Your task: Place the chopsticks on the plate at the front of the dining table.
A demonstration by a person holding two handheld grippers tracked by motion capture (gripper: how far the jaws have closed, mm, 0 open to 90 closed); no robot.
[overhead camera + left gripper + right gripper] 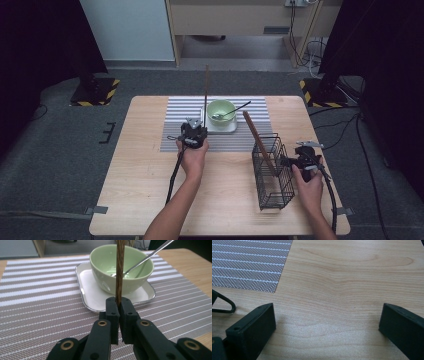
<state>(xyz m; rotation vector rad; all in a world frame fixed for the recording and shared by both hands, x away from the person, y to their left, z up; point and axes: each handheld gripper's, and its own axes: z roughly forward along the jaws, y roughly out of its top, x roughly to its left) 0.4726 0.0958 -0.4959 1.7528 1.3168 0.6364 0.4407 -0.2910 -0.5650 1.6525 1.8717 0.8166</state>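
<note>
A: Item one, leftmost: left gripper (193,134), on the striped placemat (175,135). Jaw state?
B: Clamped tight on a dark wooden chopstick (120,270), which stands upright from the jaws, just in front of the bowl.
A: Item two?
B: Green bowl (221,112) on a white square plate (86,287), a metal spoon (235,110) leaning inside, handle out to the right.
A: Item three?
B: Black wire basket (272,172) on the bare wooden table (135,180), a second wooden stick (257,140) leaning out of it up-left.
A: Last, rightmost?
B: Right gripper (327,322), just beside the basket, jaws spread wide, nothing between them but tabletop
</note>
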